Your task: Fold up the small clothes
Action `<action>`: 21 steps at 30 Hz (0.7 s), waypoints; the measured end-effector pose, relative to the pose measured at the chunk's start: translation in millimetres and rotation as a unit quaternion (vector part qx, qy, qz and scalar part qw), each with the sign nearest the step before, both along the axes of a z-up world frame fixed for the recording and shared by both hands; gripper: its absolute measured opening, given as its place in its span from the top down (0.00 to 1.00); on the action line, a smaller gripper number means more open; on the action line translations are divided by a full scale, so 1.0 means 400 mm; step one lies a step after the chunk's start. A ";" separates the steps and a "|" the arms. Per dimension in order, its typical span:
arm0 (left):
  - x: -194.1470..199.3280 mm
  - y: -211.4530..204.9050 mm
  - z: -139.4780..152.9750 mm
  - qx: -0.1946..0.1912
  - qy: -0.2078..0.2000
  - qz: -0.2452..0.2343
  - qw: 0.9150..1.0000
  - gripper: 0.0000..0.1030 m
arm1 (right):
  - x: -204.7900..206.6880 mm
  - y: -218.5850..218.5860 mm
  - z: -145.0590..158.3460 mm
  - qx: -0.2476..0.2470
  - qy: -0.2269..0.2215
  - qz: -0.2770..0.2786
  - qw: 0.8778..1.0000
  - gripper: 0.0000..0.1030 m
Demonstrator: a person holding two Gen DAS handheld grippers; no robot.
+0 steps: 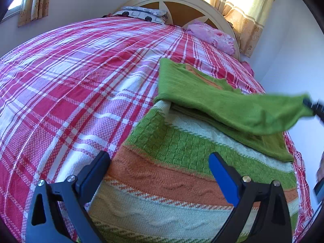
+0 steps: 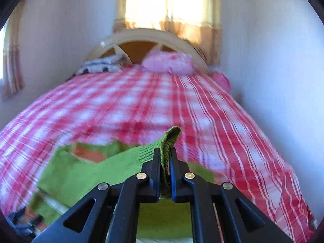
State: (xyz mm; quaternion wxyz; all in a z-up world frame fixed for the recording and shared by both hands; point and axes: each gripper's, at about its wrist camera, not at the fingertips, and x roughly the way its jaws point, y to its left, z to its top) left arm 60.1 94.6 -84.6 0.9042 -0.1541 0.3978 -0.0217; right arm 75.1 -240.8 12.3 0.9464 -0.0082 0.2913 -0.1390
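Note:
A small knitted sweater (image 1: 182,162), striped green, orange and cream, lies flat on the plaid bedspread (image 1: 70,81). Its green sleeve (image 1: 243,109) stretches out to the right, lifted off the body. My right gripper (image 2: 164,154) is shut on the ribbed cuff (image 2: 171,137) of that sleeve, which sticks up between its fingers; the same gripper shows as a dark tip (image 1: 312,106) at the right edge of the left wrist view. My left gripper (image 1: 160,158) hovers wide open over the sweater's lower body, with only the flat knit below its blue pads.
A cream wooden headboard (image 1: 182,2) stands at the far end with a pink pillow (image 1: 212,36) and a patterned pillow (image 1: 141,14). White walls close in on the right. Curtained windows (image 2: 170,6) sit behind the bed. A dark object (image 2: 22,220) lies at the lower left.

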 end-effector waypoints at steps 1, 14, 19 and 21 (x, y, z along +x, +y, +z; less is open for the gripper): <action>0.000 0.000 0.000 0.000 0.000 0.000 1.000 0.03 | -0.002 -0.019 -0.028 -0.004 0.013 -0.010 1.000 0.93; -0.001 0.000 0.000 -0.002 0.000 0.000 1.000 0.02 | -0.050 -0.178 -0.219 -0.018 0.121 -0.142 0.982 0.93; -0.002 0.003 0.000 -0.002 0.000 -0.001 1.000 0.02 | -0.127 -0.136 -0.148 0.064 0.057 -0.056 0.995 0.93; -0.002 0.004 0.000 -0.004 0.000 -0.001 1.000 0.02 | -0.122 -0.087 -0.172 0.068 0.080 -0.002 0.994 0.93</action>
